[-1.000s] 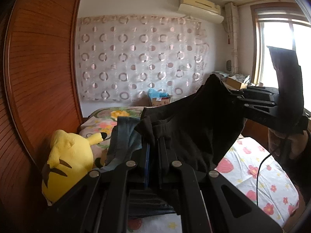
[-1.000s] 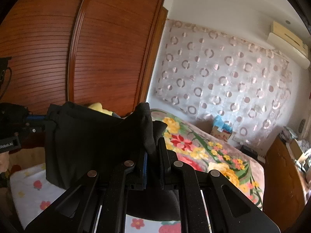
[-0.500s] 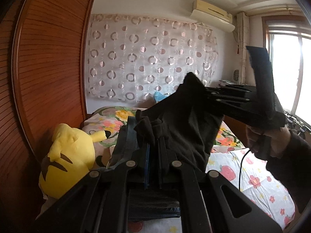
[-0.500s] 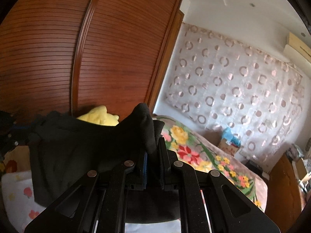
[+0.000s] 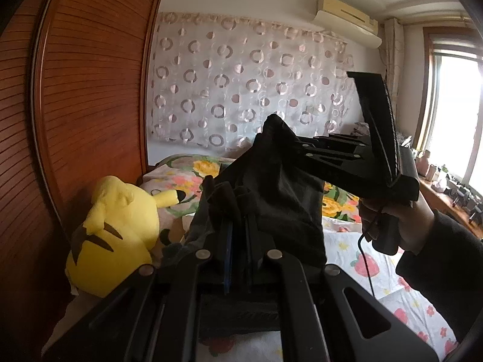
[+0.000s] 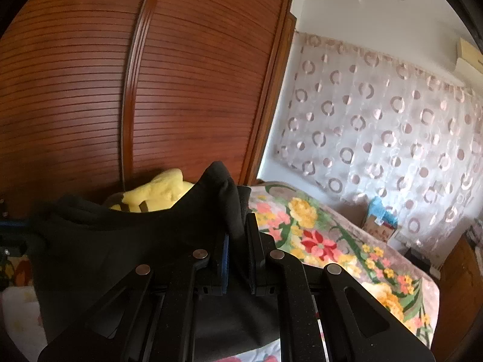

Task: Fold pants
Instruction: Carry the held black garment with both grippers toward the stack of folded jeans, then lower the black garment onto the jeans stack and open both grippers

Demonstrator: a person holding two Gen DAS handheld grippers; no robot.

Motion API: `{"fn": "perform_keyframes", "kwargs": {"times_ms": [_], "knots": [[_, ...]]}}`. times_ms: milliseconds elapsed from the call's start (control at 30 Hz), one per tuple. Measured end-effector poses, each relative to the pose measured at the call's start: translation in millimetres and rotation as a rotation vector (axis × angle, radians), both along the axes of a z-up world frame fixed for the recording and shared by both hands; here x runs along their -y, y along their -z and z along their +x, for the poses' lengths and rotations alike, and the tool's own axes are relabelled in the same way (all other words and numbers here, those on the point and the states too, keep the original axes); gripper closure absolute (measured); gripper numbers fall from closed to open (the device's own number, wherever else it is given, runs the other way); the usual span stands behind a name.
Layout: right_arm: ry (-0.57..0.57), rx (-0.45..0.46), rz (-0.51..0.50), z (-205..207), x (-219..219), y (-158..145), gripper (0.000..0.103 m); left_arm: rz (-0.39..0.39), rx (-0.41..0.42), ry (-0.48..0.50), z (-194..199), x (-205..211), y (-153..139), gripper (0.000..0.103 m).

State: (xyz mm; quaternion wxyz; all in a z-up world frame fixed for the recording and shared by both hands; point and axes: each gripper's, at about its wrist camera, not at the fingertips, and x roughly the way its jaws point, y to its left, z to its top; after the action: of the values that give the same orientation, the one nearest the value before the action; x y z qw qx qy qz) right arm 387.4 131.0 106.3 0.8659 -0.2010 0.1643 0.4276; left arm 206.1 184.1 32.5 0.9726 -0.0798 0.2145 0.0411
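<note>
The black pants (image 5: 280,199) hang in the air above the bed, stretched between my two grippers. My left gripper (image 5: 237,226) is shut on one bunched edge of the cloth. My right gripper (image 6: 237,235) is shut on the other edge of the pants (image 6: 126,253). In the left wrist view the right gripper (image 5: 286,147) comes in from the right, held by a hand, with cloth draped from its tips. The rest of the pants hangs down below both grippers.
A yellow plush toy (image 5: 117,232) lies against the wooden wardrobe (image 5: 75,105) at the left. A flowered blanket (image 6: 332,247) covers the far end of the bed; a white fruit-print sheet (image 5: 377,271) covers the near part. A curtained wall is behind.
The two grippers have come closer together with the pants between them, so the cloth sags more. The right gripper has risen and swung left; the left gripper no longer shows in its view.
</note>
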Motion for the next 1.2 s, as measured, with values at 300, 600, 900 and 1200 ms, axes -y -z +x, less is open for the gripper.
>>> {"fn": "perform_keyframes", "kwargs": {"times_ms": [300, 600, 900, 1200], "knots": [[-0.002, -0.053, -0.008, 4.7, -17.3, 11.5, 0.090, 0.011, -0.036, -0.018, 0.5, 2.0, 7.1, 0.099], [0.011, -0.105, 0.047, 10.6, -1.3, 4.9, 0.074, 0.014, -0.062, -0.033, 4.2, -0.5, 15.3, 0.099], [-0.066, -0.226, 0.049, 9.0, 17.6, 16.6, 0.074, 0.026, -0.098, -0.058, 5.3, -1.5, 32.4, 0.098], [0.040, -0.295, 0.004, 30.9, 13.9, 59.2, 0.072, 0.041, -0.146, -0.086, 9.9, -4.0, 45.9, 0.068]]}}
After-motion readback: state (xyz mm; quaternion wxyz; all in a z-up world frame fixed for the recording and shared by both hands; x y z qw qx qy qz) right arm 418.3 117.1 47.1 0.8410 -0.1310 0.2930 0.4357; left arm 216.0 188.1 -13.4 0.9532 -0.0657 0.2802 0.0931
